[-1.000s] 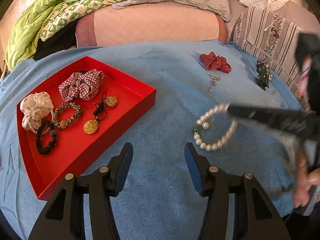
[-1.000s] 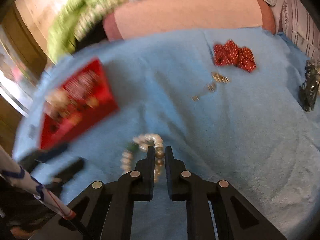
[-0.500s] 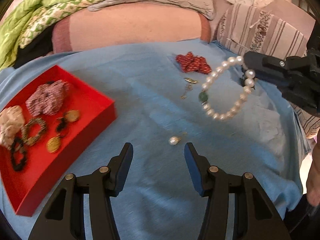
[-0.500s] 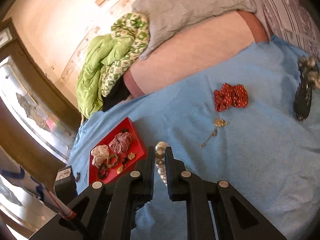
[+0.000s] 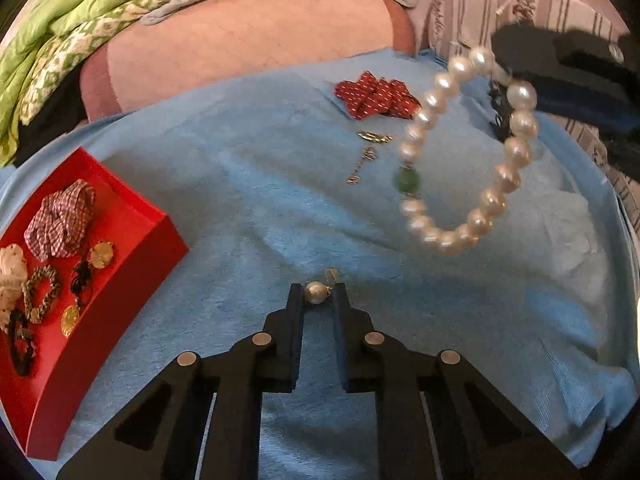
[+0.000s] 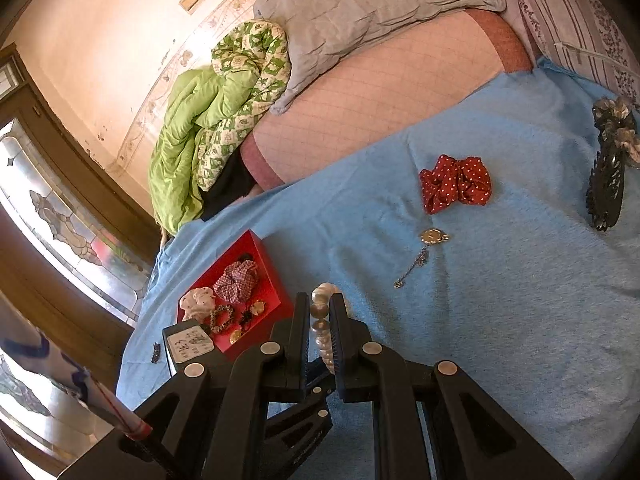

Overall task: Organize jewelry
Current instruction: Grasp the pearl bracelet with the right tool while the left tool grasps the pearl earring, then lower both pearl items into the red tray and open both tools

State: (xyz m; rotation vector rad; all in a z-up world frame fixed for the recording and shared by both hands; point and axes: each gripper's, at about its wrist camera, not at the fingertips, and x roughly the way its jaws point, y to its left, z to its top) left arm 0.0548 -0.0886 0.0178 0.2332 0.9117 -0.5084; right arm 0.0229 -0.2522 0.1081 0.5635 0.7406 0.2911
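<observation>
My left gripper [image 5: 316,298] is shut on a single pearl earring [image 5: 315,292] lying on the blue cloth. My right gripper [image 6: 320,306] is shut on a pearl bracelet [image 5: 460,156] with one green bead and holds it in the air at the right; the bracelet shows between its fingers in the right wrist view [image 6: 322,320]. A red tray [image 5: 132,256] at the left holds a checked scrunchie [image 5: 60,226], a white scrunchie, bracelets and gold pendants. It also shows in the right wrist view [image 6: 264,256].
A red dotted scrunchie [image 5: 376,96] and a small gold pendant with chain [image 5: 366,156] lie on the blue cloth further back. A black hair comb [image 6: 608,184] lies at the right. Pillows and a green quilt [image 6: 192,140] lie behind.
My left gripper moved forward and closed on the pearl earring. My right gripper lifted the pearl bracelet off the cloth and holds it higher and nearer.
</observation>
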